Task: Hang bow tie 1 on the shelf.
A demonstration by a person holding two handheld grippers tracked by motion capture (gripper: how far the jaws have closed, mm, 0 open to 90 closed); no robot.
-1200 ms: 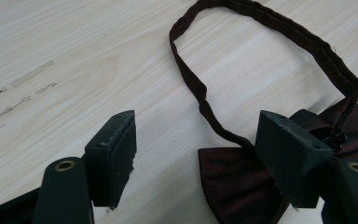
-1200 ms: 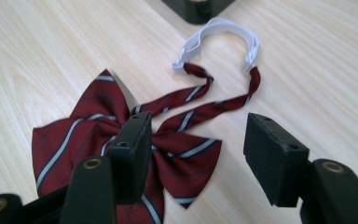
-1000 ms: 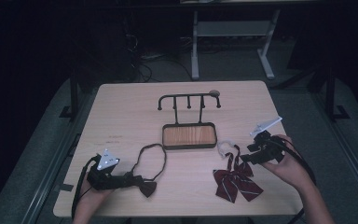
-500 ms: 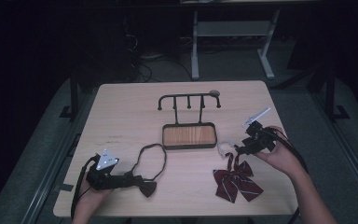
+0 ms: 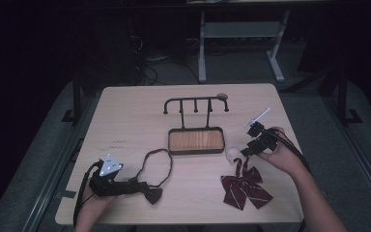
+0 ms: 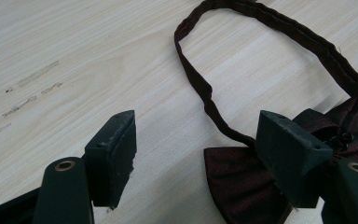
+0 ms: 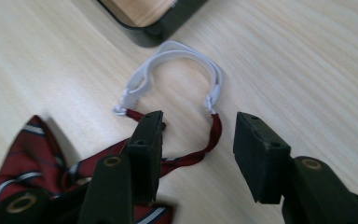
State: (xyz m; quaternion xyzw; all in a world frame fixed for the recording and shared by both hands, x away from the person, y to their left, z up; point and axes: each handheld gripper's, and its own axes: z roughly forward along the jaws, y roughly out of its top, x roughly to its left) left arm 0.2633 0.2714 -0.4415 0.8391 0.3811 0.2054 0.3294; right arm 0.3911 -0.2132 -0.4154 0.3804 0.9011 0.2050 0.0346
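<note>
A dark maroon bow tie (image 5: pixel 150 193) with a loop strap (image 5: pixel 155 164) lies at the table's front left. My left gripper (image 5: pixel 134 186) rests beside it, jaws open; the tie (image 6: pixel 242 186) lies by the right pad (image 6: pixel 284 163), untouched. A red striped bow tie (image 5: pixel 245 188) with a white elastic strap (image 5: pixel 231 153) lies front right. My right gripper (image 5: pixel 241 152) hovers low over that strap. Its jaws have just been closing, and the red strap end (image 7: pixel 214 130) lies between them with the pads off it. The white elastic (image 7: pixel 182 49) curves just beyond the fingertips (image 7: pixel 149 130).
A black hook rack (image 5: pixel 195 101) on a wooden base tray (image 5: pixel 195 140) stands mid-table; its corner (image 7: pixel 163 28) is close ahead of my right gripper. Bare tabletop (image 5: pixel 135 121) lies left of the rack. Table edges are near both forearms.
My right hand has moved left and slightly down, from the table's right edge to the white strap, and its jaws have narrowed. The left gripper and both ties have stayed put.
</note>
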